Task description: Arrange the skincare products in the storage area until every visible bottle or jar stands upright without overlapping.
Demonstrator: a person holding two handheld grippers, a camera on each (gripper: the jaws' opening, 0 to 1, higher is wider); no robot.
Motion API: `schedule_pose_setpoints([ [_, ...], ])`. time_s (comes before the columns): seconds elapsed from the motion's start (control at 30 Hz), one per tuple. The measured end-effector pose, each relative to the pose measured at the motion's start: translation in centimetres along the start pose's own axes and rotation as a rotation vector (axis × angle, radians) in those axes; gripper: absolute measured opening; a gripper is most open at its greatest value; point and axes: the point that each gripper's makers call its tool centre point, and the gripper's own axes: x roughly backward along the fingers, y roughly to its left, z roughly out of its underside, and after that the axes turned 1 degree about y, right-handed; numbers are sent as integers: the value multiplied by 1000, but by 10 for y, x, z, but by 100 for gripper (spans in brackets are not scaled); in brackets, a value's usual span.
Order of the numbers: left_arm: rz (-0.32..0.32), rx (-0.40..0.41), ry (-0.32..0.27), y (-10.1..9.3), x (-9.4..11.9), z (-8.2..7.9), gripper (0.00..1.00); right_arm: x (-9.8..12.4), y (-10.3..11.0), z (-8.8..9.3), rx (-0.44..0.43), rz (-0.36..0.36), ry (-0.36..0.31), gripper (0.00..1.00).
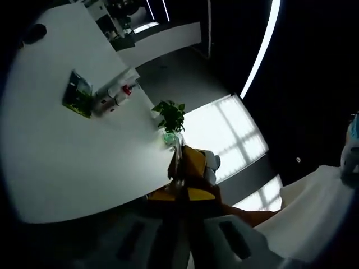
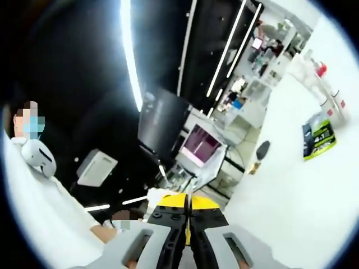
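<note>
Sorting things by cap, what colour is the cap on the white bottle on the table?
Red cap, clearest in the left gripper view.

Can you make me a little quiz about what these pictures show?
1. True or false: the left gripper has its jaws shut together.
2. What stands at the white table's edge, near that gripper's tips? A) green plant B) teddy bear C) red ball
3. Fill in: in the right gripper view, the right gripper's jaws are ____.

Key: 1 true; 2 A; 3 shut
</note>
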Motion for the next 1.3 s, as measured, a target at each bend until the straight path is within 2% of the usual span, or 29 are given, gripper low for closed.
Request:
schedule_pose_setpoints([
  [0.07, -8, 14, 14, 3, 1, 1, 0, 2, -4, -3, -4, 7, -5, 0],
  [0.13, -17, 7, 10, 6, 2, -2, 0, 4, -6, -12, -10, 10, -30, 0],
  [0.2, -12, -7, 2, 4, 3, -8, 0, 4, -7, -15, -9, 8, -23, 0],
  [0.3, -11, -5, -3, 5, 0, -14, 0, -1, -6, -8, -27, -8, 17, 0],
  [0.4, -7, -2, -8, 7, -2, -18, 0, -4, -11, -1, -21, 6, 41, 0],
  [0.5, -6, 26, -12, 11, -2, -21, 0, -3, -10, -11, -84, -24, -17, 0],
  [0.6, -23, 16, -31, 17, 2, -26, 0, 1, -15, -19, -77, 0, -30, 0],
  [0.67, -10, 9, -58, 15, 9, -33, 0, 3, -16, -26, -93, -7, -40, 0],
  [0.7, -9, 5, -83, 15, 12, -38, 2, 4, -16, -28, -98, -9, -42, 0],
  [0.8, -3, -7, -77, 17, 13, -41, 9, 4, -16, -29, -125, -24, -47, 0],
  [0.87, 23, -4, -66, 14, 9, -41, 16, 4, -18, -28, -134, -22, -46, 0],
  [0.93, 15, -31, -40, 16, 5, -39, 21, 2, -16, -27, -153, -35, -46, 0],
  [1.0, -18, -43, -26, 26, 1, -39, 21, 1, -15, -27, -164, -43, -52, 0],
  [1.1, -28, -31, -28, 32, 1, -40, 21, 0, -16, -27, -161, -33, -46, 0],
  [1.17, 5, -11, -60, 27, 1, -45, 21, -1, -16, -27, -164, -38, -38, 0],
  [1.23, 27, -1, -63, 23, 0, -45, 20, -2, -16, -26, -164, -40, -25, 0],
  [1.3, 34, -12, -47, 22, -2, -42, 11, -3, -18, -25, -162, -33, -20, 0],
])
